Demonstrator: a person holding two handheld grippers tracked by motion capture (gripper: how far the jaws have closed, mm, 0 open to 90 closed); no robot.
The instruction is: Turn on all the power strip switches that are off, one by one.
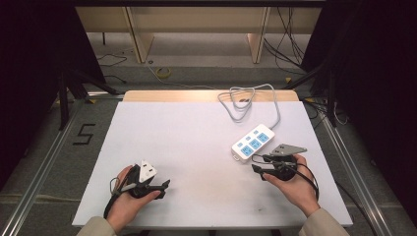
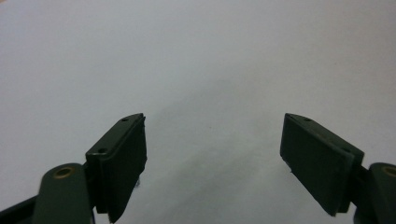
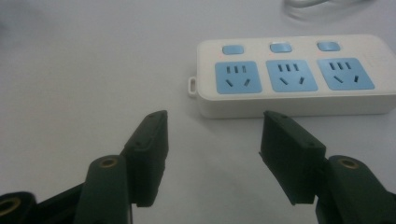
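Power strip (image 3: 292, 79) lies just beyond open right tongs (image 3: 212, 154).

Glossy white plastic power strip (image 3: 299, 79), matt white table (image 1: 187, 142)

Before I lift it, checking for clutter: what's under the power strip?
The power strip lies flat on the white table; its grey cable coils behind. Its underside is hidden.

White table (image 1: 196, 147); yellow cable coil (image 1: 163, 73) on floor
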